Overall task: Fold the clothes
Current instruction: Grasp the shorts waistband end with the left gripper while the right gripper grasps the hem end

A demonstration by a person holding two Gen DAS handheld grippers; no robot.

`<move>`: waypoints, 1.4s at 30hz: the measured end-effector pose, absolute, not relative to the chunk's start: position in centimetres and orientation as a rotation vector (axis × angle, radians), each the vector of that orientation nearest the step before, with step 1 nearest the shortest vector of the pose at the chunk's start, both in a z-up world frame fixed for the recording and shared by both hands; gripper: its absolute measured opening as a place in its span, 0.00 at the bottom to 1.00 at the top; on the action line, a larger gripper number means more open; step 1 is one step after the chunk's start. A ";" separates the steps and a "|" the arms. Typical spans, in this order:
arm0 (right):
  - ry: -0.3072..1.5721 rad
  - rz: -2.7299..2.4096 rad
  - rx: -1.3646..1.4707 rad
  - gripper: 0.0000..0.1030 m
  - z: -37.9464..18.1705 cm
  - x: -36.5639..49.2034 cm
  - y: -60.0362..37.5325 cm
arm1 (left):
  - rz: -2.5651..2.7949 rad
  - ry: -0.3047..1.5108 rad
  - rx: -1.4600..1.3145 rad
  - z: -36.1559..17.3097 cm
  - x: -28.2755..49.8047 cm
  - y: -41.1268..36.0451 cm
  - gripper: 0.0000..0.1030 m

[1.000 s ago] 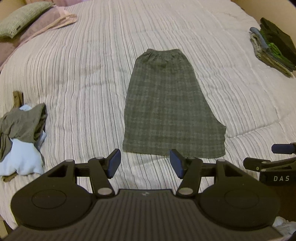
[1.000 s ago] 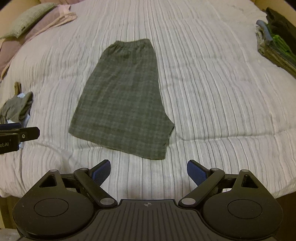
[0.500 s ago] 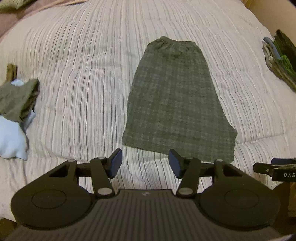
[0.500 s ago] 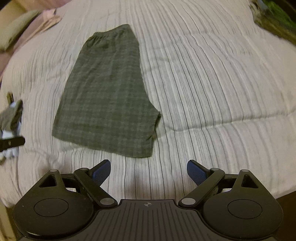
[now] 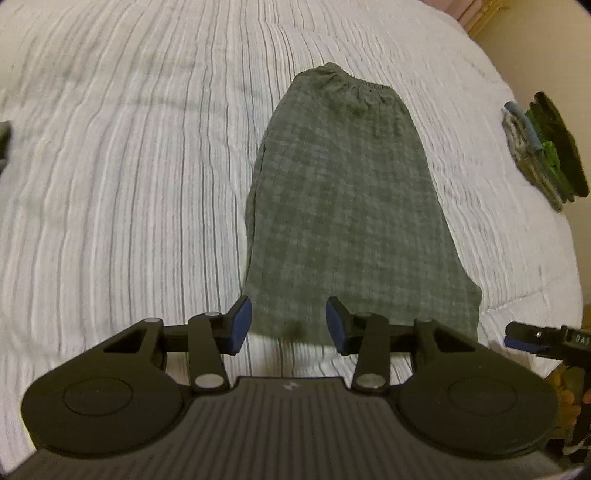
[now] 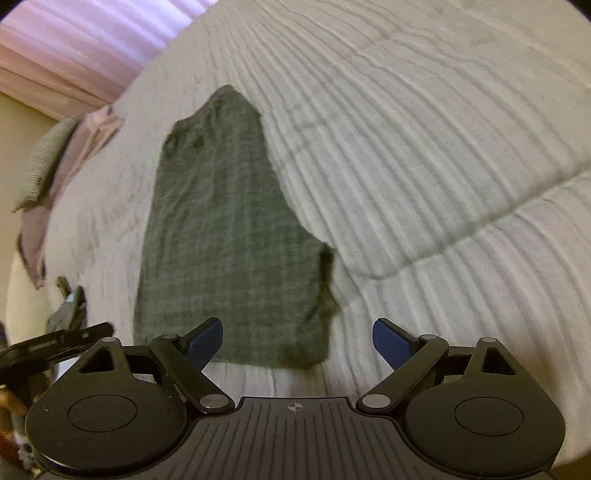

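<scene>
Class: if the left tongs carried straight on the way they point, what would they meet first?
Most likely the near hem of the grey plaid shorts; the left tongs, closing but empty, frame that edge, though depth is unclear.

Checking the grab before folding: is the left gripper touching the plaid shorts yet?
Cannot tell. In the left wrist view the left gripper, jaws closing, frames the plaid shorts at their near hem, but blur hides any contact or gap.

The shorts (image 5: 351, 206) are dark grey-green with a faint lighter plaid check. The bedspread (image 5: 129, 177) under them is white with thin grey stripes. The left gripper (image 5: 289, 325) and right gripper (image 6: 297, 341) are black with blue pads (image 5: 240, 325). The stack of clothes (image 5: 543, 151) mixes black, bright green, grey and blue. The pillow (image 6: 48, 158) is grey-green and ribbed, on pink-mauve fabric (image 6: 74, 162); the curtain (image 6: 85, 33) is pink.
</scene>
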State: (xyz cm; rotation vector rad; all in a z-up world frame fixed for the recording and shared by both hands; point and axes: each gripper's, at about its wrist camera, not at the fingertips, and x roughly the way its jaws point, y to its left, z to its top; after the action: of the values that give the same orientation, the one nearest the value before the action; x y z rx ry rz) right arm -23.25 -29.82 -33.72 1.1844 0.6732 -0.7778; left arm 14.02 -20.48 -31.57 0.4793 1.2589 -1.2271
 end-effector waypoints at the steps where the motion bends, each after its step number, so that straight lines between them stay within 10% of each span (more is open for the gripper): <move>1: 0.658 -0.767 1.188 0.89 -34.1 -23.1 -29.9 | -1.235 1.267 0.466 -32.1 14.5 -20.7 0.38; 6: 0.582 -0.748 1.283 0.87 -37.8 -23.1 -30.9 | -1.275 1.325 0.411 -34.6 17.0 -21.1 0.40; 8: 0.560 -0.734 1.316 0.69 -38.8 -23.4 -31.2 | -1.291 1.357 0.393 -35.7 17.8 -21.2 0.40; 25: 0.393 -0.625 1.429 0.67 -41.1 -24.0 -31.8 | -1.412 1.604 0.024 -42.3 21.4 -22.6 0.31; 31: 0.463 -0.573 1.435 0.13 -41.5 -23.8 -31.5 | -1.432 1.620 0.087 -42.6 21.1 -21.3 0.09; 42: 0.429 -0.538 1.390 0.07 -36.0 -26.3 -31.8 | -1.475 1.549 0.000 -39.0 20.4 -18.6 0.05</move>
State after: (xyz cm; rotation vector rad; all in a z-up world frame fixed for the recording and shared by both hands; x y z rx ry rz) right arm -26.34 -31.83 -35.99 1.3898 0.4286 -0.5385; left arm 20.37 -18.56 -38.97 0.0000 1.5489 -1.4746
